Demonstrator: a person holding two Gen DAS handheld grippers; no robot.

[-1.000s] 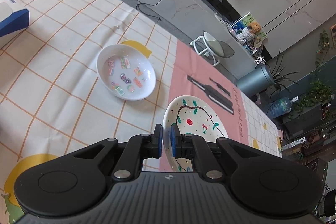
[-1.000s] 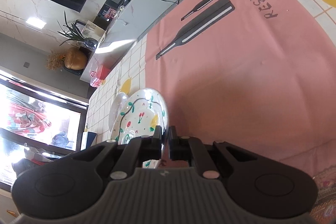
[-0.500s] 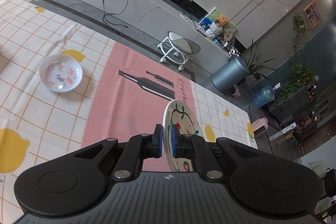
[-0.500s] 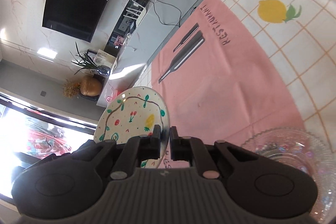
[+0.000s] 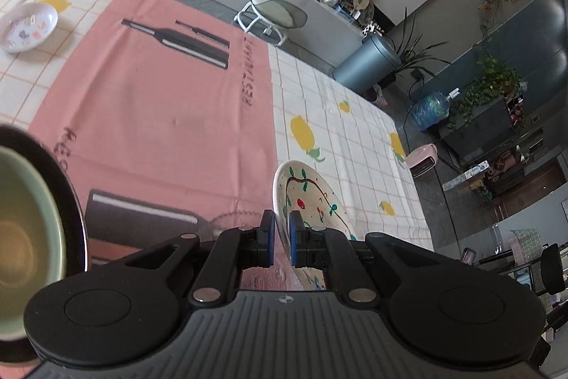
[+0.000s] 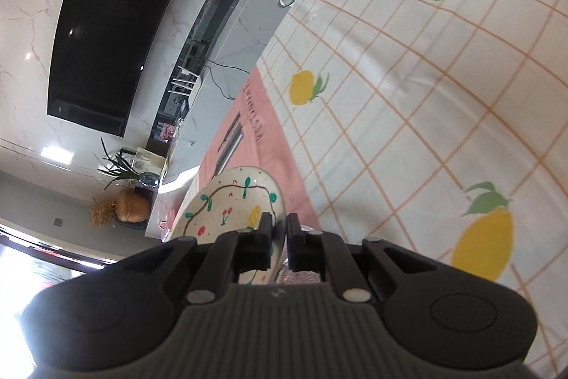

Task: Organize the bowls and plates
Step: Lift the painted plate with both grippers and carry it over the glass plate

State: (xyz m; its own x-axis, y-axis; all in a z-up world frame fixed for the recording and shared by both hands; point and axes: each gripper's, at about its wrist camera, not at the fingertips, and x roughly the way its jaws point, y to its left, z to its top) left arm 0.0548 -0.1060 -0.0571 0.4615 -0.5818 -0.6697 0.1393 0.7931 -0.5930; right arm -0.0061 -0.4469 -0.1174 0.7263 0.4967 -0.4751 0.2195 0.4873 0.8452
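**A:** ok so left wrist view first. The left gripper (image 5: pixel 280 242) has its fingers pinched nearly together on the rim of the painted plate (image 5: pixel 312 198), the one with the vine and cherry doodles. The plate stands on edge, lifted off the desk (image 5: pixel 355 144), over the line where the pink cloth (image 5: pixel 159 116) meets the lemon-print tablecloth.

**B:** anything else on there?

**A:** yep, a white bowl (image 5: pixel 28 27) with little coloured bits sits far off at the upper left on the checked part. A green bowl (image 5: pixel 25 237) with a dark rim fills the left edge, very close to the camera and blurry. There's also something clear and glassy (image 5: pixel 227 219) just past the fingers, can't make out much of it.

**B:** and the right wrist view?

**A:** the right gripper (image 6: pixel 278 242) is clamped down the same way on the same painted plate (image 6: pixel 230 201), fingers almost touching with the rim between them. The plate tilts to the left of the fingers, and the lemon cloth spreads out to the right.
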